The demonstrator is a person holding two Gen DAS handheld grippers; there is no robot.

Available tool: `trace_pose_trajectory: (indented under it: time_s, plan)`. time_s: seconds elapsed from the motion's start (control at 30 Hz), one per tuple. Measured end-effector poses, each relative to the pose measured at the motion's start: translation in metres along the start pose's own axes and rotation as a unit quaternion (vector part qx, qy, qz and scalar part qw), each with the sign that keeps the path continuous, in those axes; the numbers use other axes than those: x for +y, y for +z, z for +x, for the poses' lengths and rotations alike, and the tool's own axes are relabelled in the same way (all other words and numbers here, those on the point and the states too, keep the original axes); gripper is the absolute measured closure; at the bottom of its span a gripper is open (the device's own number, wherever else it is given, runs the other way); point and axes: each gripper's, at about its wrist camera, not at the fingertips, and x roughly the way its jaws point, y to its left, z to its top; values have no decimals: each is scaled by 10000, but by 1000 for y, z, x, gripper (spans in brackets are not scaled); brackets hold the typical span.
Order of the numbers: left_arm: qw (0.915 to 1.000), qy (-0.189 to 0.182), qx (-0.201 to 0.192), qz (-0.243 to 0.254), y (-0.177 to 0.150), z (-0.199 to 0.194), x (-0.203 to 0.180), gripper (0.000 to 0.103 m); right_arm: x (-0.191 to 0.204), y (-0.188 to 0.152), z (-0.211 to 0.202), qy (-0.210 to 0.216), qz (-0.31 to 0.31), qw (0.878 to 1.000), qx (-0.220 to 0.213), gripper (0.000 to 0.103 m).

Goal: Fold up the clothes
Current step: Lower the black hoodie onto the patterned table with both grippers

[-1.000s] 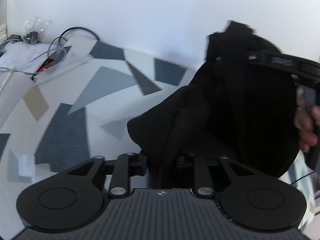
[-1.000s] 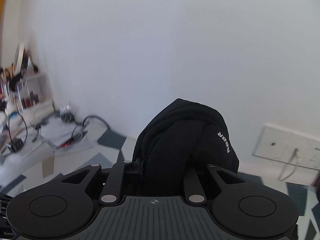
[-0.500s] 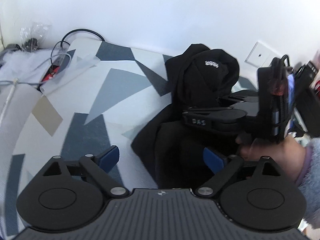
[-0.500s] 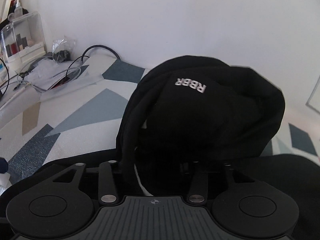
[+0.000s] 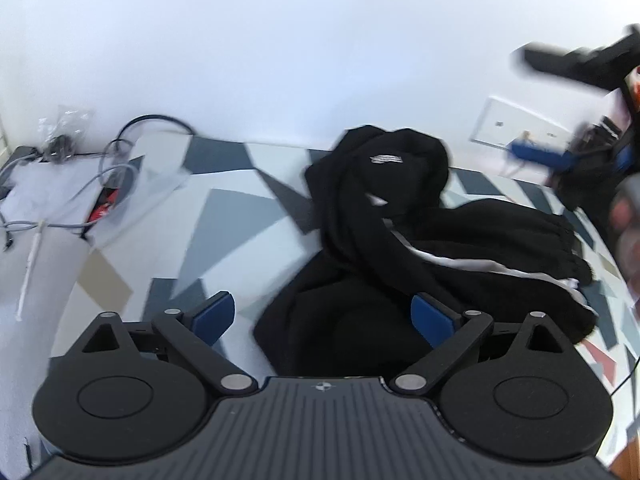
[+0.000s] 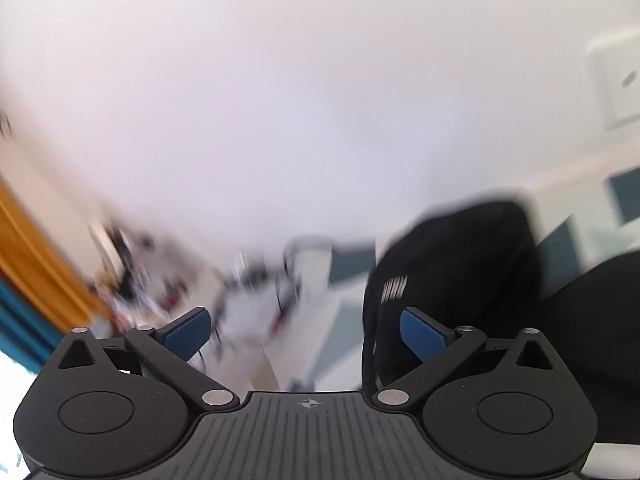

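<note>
Lying now in a crumpled heap on the geometric-patterned tabletop (image 5: 224, 216), the black garment (image 5: 404, 236), free of both tools, white lettering showing on its raised bunched part and a white stripe running along a fold toward the right. Standing wide apart, the blue-padded jaws of the left gripper (image 5: 324, 316), holding nothing, hovering at the near edge of the heap; a second ago clamping the cloth, half a second ago already spread. Also gaping with nothing between the pads, the right gripper (image 6: 302, 330), having let go since half a second ago, when closed on the bunched fabric. Appearing in the left view as a blurred shape, raised at the far right above the garment, against the white wall (image 5: 280, 40). Showing the heap (image 6: 460, 280) in the right view only off to its right, heavily smeared by motion. Lying at the table's far left, cables (image 5: 120, 152) and clear bags, just as before.
</note>
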Motion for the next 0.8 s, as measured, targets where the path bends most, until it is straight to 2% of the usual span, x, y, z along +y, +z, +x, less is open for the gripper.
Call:
trace_pose_trajectory:
  time_s: [0.07,0.1,0.2,0.33,0.5,0.57,0.67,0.8]
  plan:
    - [9998,-208,40,29,-2,-3,-10,5,-7,11,-44,-101,-88,9990,-422,1]
    - [9994,-331,49,47,-2,-4,-16,5,-11,13,-66,-295,-193,9975,-619,1]
    - [9981,-561,139,203,-6,0,-38,4,-34,10,-121,-1278,-447,9851,-1057,1]
    - [9971,-570,339,361,-14,13,-64,4,-95,-9,-169,-2488,144,9619,-1127,3]
    - [9967,-371,626,371,-34,19,-82,4,-155,-53,-188,-3680,398,9256,-795,16]
    - [9955,-124,784,519,-43,19,-89,4,-169,-70,-178,-3866,415,9193,-605,24]
    - [9936,243,901,641,-56,16,-93,4,-179,-84,-172,-3788,353,9241,-368,25]
    - [9949,167,977,200,-67,6,-83,4,-184,-85,-155,-3731,305,9268,-307,24]
